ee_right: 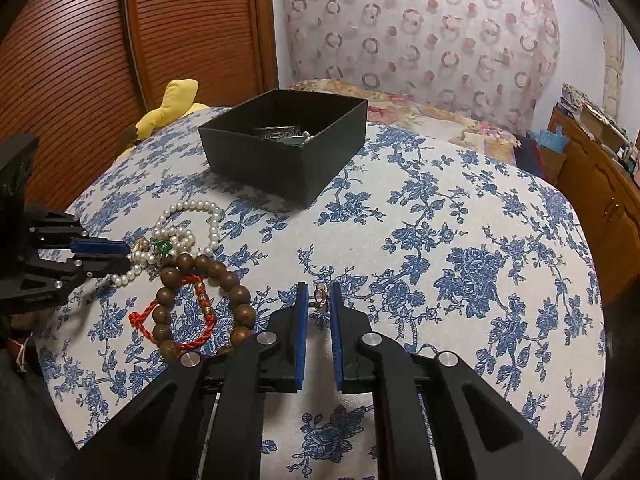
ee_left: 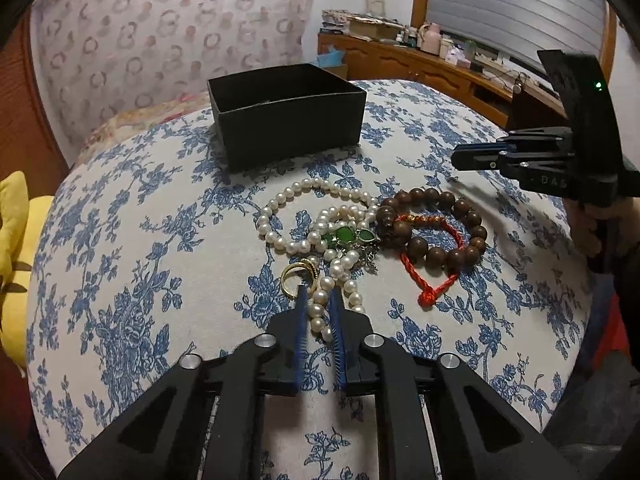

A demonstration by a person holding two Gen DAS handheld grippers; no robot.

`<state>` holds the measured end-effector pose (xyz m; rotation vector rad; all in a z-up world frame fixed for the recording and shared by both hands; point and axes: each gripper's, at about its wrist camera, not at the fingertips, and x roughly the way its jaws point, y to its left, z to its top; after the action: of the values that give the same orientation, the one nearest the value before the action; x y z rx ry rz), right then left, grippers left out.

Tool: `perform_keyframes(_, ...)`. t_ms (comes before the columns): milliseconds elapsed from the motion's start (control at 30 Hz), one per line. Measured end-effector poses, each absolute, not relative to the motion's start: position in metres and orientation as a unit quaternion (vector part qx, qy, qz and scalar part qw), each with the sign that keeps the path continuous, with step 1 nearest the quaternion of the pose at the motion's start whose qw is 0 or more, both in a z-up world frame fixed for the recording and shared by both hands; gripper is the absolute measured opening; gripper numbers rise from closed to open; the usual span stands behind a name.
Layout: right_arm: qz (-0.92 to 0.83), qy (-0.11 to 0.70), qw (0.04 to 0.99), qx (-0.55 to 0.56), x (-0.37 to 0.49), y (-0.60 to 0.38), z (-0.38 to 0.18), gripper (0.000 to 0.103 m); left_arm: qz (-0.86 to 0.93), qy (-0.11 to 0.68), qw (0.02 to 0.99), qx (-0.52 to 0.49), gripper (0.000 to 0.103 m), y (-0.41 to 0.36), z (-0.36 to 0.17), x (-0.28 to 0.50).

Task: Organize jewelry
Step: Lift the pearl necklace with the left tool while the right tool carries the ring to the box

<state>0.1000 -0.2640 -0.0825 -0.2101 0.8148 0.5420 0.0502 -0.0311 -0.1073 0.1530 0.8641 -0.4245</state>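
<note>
The left gripper [ee_left: 320, 294] is pinching the pearl strand [ee_left: 320, 216] by its tail so it lifts free of the jewelry tangle on the floral table [ee_left: 140, 260], while the right gripper [ee_right: 319, 294] is clenching a small ring [ee_right: 320, 294], both probably headed for the black box [ee_left: 286, 114].

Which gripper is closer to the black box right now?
Neither is clearly nearer. The left gripper is shut on the pearl strand in the jewelry pile, short of the black box. The right gripper hangs over bare cloth, pinching a small ring.
</note>
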Motion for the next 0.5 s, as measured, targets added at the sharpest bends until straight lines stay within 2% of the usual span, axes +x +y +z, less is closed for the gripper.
perform_keyframes(167,0.259,0.386,0.88,-0.098,0.099,-0.267,-0.078,0.012,-0.213,0.392,0.893,0.054,0.007,-0.029,-0.088,0.049)
perform_keyframes(500,0.264,0.375,0.883,-0.098,0.099,-0.263,-0.067,0.012,-0.23,0.32,0.919,0.019,0.007,-0.029,-0.016,0.057)
